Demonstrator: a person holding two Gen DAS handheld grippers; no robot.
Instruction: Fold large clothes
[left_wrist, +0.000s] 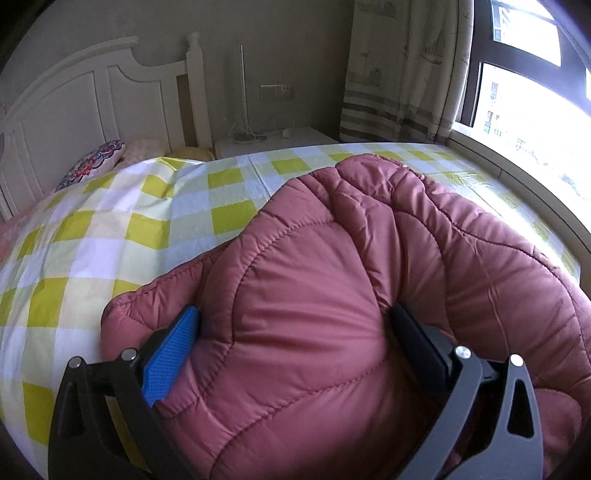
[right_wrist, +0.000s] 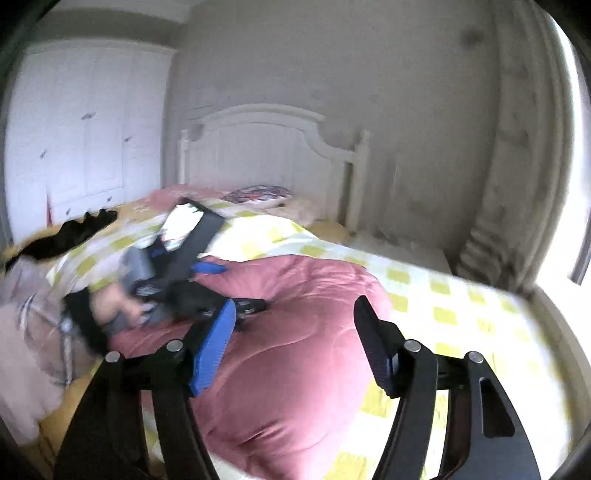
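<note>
A dusty-pink quilted puffer jacket (left_wrist: 369, 295) lies bunched on a bed covered in a yellow-green and white checked sheet (left_wrist: 110, 240). My left gripper (left_wrist: 295, 321) has its jaws wide apart with a thick fold of the jacket bulging between the blue pad (left_wrist: 170, 354) and the black finger (left_wrist: 417, 339). In the right wrist view the jacket (right_wrist: 295, 350) lies below my right gripper (right_wrist: 295, 325), which is open and hovers above it, holding nothing. The left gripper's body and the hand holding it (right_wrist: 177, 280) show at the jacket's left end, blurred.
A white headboard (left_wrist: 92, 110) and patterned pillow (left_wrist: 92, 162) stand at the bed's head. A white nightstand (left_wrist: 277, 138) and curtain (left_wrist: 406, 74) are by the window (left_wrist: 524, 92). A white wardrobe (right_wrist: 81, 129), a black garment (right_wrist: 66, 232) and pale bedding (right_wrist: 26, 314) are at left.
</note>
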